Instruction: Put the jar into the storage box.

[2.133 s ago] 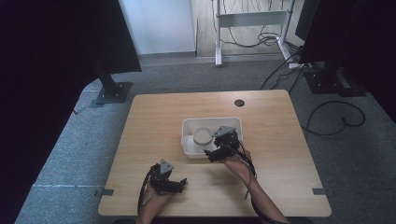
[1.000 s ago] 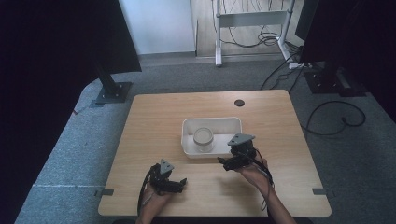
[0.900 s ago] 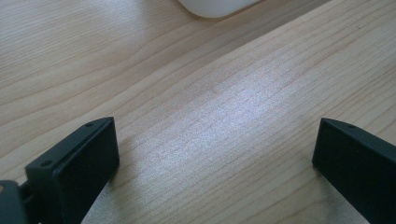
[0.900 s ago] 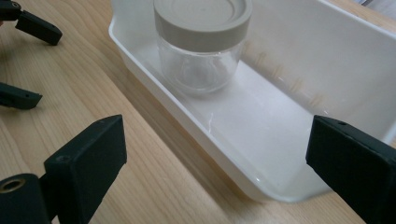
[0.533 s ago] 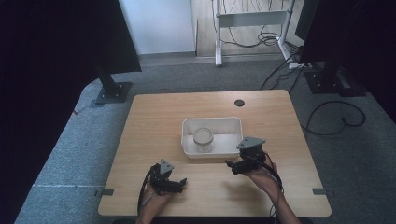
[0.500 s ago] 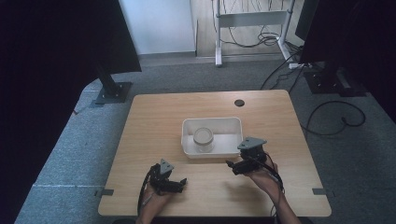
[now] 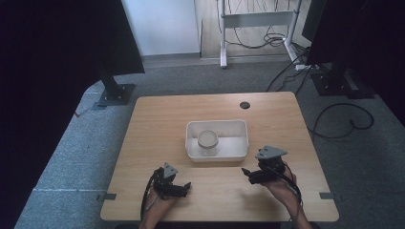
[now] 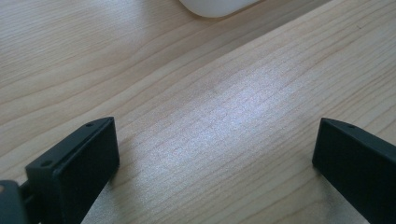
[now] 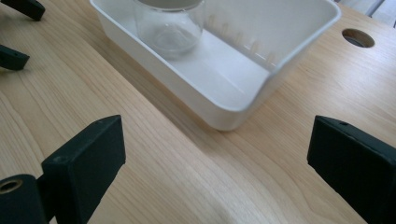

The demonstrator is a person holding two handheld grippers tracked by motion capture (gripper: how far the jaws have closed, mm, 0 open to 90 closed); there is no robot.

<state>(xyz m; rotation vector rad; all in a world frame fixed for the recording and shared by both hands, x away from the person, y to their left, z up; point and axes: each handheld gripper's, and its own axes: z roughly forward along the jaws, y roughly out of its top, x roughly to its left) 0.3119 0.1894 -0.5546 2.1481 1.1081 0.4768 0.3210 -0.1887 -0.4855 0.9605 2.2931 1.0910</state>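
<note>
On the wooden table, the clear glass jar stands inside the white plastic tub; right gripper and left gripper rest nearby, jaws spread, empty. Placement looks finished; next, probably nothing but parking.

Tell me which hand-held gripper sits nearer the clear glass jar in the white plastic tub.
Right. The right hand-held gripper sits right of the clear glass jar, nearer the person; the left hand-held gripper lies farther back, left.

A jar is set in the left part of a tray at the middle of the table, with the left gripper and right gripper placed before it, well apart
</note>
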